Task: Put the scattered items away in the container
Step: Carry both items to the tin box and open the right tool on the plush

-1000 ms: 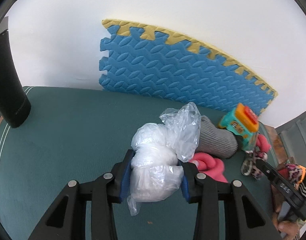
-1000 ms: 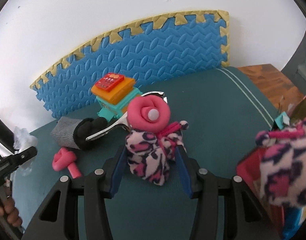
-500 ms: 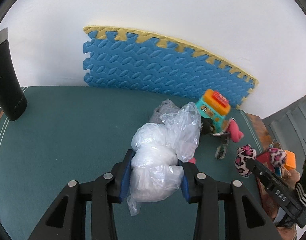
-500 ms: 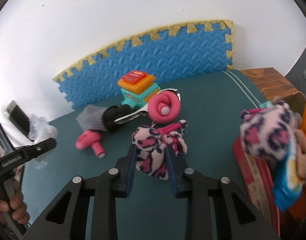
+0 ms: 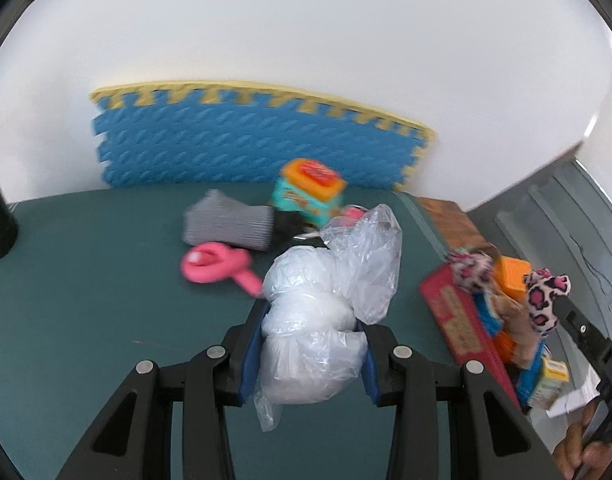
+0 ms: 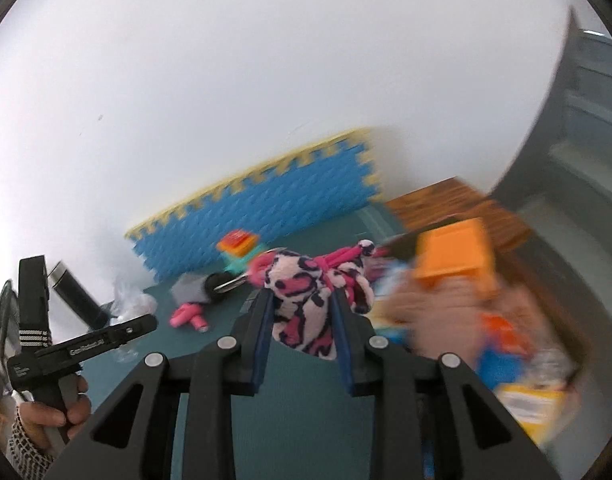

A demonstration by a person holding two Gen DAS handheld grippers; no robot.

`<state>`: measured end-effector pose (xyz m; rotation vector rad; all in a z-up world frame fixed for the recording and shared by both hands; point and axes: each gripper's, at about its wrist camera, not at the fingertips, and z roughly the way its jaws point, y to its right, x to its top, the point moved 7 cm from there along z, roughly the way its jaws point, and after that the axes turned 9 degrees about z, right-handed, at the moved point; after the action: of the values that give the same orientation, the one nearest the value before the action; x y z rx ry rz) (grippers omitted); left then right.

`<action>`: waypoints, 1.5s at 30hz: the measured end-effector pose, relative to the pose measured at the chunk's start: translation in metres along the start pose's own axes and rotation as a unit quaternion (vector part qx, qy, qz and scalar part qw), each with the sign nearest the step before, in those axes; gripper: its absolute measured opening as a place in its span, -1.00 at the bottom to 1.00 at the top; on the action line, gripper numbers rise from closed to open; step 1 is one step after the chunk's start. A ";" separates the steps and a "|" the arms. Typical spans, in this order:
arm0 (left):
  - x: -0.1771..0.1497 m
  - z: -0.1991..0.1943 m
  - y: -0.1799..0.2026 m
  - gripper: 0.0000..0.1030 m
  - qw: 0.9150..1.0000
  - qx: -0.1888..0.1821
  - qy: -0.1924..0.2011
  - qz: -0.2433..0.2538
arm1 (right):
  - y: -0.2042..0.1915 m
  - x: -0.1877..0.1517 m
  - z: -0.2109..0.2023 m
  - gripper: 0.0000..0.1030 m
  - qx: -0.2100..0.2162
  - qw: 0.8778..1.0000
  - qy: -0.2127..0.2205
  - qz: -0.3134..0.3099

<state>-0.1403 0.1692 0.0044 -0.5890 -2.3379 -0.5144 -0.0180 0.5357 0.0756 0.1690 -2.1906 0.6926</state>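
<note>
Both my grippers are loaded, one with a bag, one with a plush.

My left gripper [image 5: 312,344] has its jaws clamped on a crinkled clear plastic bag of white stuff [image 5: 326,312], held above the dark green table mat [image 5: 86,300]. My right gripper [image 6: 302,334] has its jaws pinched on a pink, white and black leopard-print plush toy [image 6: 310,296], held up just beside the crowded red container [image 5: 462,320], where an orange block [image 6: 454,252] sits blurred. On the mat lie a grey ribbed sleeve [image 5: 230,226], a pink looped rubber toy [image 5: 214,266] and a teal and orange toy block [image 5: 308,192], near the blue foam tile with yellow edging [image 5: 246,140].
</note>
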 end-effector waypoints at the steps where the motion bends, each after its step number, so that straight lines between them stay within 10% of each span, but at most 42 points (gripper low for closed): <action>1: 0.000 0.000 0.009 -0.18 1.000 -0.005 0.000 0.006 | 0.014 0.003 -0.010 -0.40 -0.015 1.000 0.008 0.003; 11: -0.007 0.004 0.079 -0.18 0.998 -0.038 -0.016 0.056 | 0.113 0.022 -0.030 -0.40 -0.084 0.995 0.007 0.049; 29: -0.020 0.014 0.142 -0.18 0.991 -0.075 -0.043 0.100 | 0.140 0.019 0.038 -0.39 -0.062 0.992 -0.098 0.042; 35: -0.022 0.025 0.183 -0.18 0.985 -0.109 -0.055 0.125 | 0.133 0.020 0.024 -0.22 -0.038 0.995 -0.082 0.048; 38: -0.022 0.034 0.206 -0.18 0.980 -0.122 -0.056 0.147 | 0.130 0.024 0.006 0.27 -0.033 0.997 -0.049 0.050; 45: -0.031 0.066 0.235 -0.16 0.972 -0.132 -0.083 0.176 | 0.121 0.031 -0.029 0.30 -0.029 0.999 0.001 0.031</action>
<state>-0.0274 0.3873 -0.0154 -1.1875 -2.2599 -0.6303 -0.0602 0.6564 0.0625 0.0705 -2.2197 0.6618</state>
